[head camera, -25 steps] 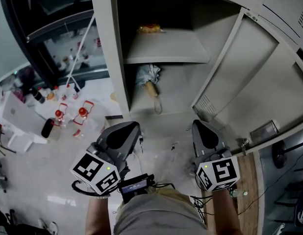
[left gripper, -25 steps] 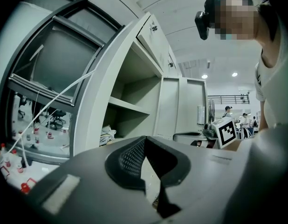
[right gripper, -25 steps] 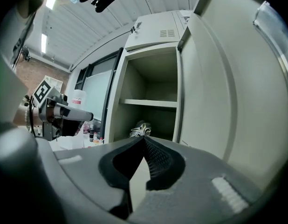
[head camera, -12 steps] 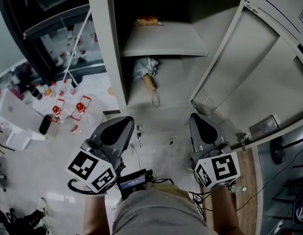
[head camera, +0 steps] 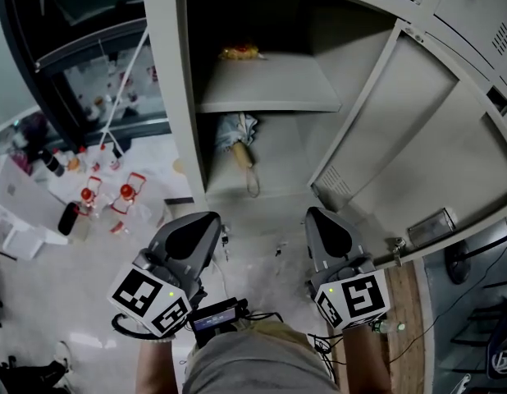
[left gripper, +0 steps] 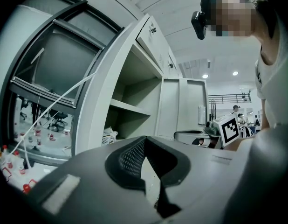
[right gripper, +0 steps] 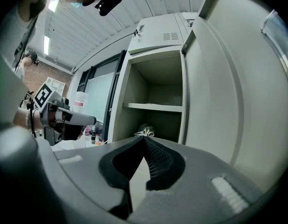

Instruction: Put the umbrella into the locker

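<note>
The folded umbrella lies in the lower compartment of the open grey locker, its wooden handle and loop pointing out toward me. It also shows in the left gripper view as the umbrella, and in the right gripper view as the umbrella. My left gripper and right gripper hover side by side in front of the locker, well short of the umbrella. Both are shut with nothing between the jaws, as seen at the left gripper and the right gripper.
A shelf above the umbrella carries a small yellow item. The locker door stands swung open at the right. Red-capped bottles and clutter sit on the floor at the left, beside a glass panel.
The head view has drifted a little, so the locker and grippers sit slightly lower and more to the left in the picture. Both grippers stay shut and the umbrella has not moved.
</note>
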A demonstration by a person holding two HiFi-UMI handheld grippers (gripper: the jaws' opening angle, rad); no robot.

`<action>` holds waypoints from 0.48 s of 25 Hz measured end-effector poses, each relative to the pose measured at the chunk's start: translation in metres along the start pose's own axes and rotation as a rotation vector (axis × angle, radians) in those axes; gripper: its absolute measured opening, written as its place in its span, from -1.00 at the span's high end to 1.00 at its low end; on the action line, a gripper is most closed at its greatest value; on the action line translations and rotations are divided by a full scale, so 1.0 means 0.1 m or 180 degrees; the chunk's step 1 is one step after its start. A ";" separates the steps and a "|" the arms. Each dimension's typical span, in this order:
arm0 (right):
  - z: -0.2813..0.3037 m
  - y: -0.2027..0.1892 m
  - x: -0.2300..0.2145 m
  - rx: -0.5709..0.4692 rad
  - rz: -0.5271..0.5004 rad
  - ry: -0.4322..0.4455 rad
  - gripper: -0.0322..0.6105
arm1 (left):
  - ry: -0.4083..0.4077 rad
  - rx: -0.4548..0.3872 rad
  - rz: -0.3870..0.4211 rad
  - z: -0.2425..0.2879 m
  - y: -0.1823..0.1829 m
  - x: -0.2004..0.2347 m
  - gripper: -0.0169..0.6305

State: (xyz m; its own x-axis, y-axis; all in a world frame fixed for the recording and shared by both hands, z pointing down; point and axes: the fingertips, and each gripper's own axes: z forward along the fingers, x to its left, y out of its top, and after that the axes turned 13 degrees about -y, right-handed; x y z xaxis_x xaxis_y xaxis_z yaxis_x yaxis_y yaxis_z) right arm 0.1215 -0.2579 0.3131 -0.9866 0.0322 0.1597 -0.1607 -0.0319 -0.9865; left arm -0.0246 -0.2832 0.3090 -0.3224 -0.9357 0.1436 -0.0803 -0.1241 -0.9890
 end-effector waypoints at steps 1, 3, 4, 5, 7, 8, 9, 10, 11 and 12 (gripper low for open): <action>0.00 0.01 0.00 -0.0009 0.0000 -0.0005 0.90 | -0.0002 0.0003 0.0009 0.00 0.00 0.00 0.91; 0.00 0.03 -0.01 -0.0021 0.0001 -0.0005 0.90 | -0.0006 0.0004 0.0022 0.01 0.01 -0.01 0.91; -0.01 0.03 0.00 -0.0023 -0.0005 0.0002 0.90 | -0.0007 0.0005 0.0025 0.01 0.01 -0.02 0.91; -0.01 0.04 0.01 -0.0024 -0.0019 0.0012 0.89 | -0.0008 0.0011 0.0029 0.01 0.01 -0.02 0.91; -0.01 0.04 0.03 -0.0025 -0.0065 0.0035 0.89 | -0.0008 0.0036 0.0051 0.02 0.00 -0.03 0.91; -0.01 0.05 0.04 -0.0026 -0.0088 0.0047 0.90 | -0.0007 0.0048 0.0064 0.02 0.00 -0.04 0.91; -0.01 0.05 0.05 -0.0027 -0.0102 0.0058 0.90 | -0.0004 0.0054 0.0072 0.02 0.00 -0.04 0.91; -0.01 0.05 0.06 -0.0029 -0.0107 0.0069 0.90 | -0.0001 0.0054 0.0072 0.02 0.00 -0.05 0.91; 0.00 0.06 0.08 -0.0032 -0.0106 0.0081 0.90 | 0.0003 0.0050 0.0068 0.01 0.00 -0.05 0.91; 0.00 0.06 0.09 -0.0035 -0.0103 0.0092 0.90 | 0.0009 0.0049 0.0063 0.00 0.00 -0.05 0.91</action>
State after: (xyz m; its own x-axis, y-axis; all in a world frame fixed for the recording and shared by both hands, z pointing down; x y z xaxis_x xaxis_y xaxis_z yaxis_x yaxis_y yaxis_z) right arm 0.1117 -0.2574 0.3086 -0.9797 0.0620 0.1905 -0.1920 -0.0194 -0.9812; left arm -0.0227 -0.2788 0.3083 -0.3264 -0.9371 0.1240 -0.0594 -0.1106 -0.9921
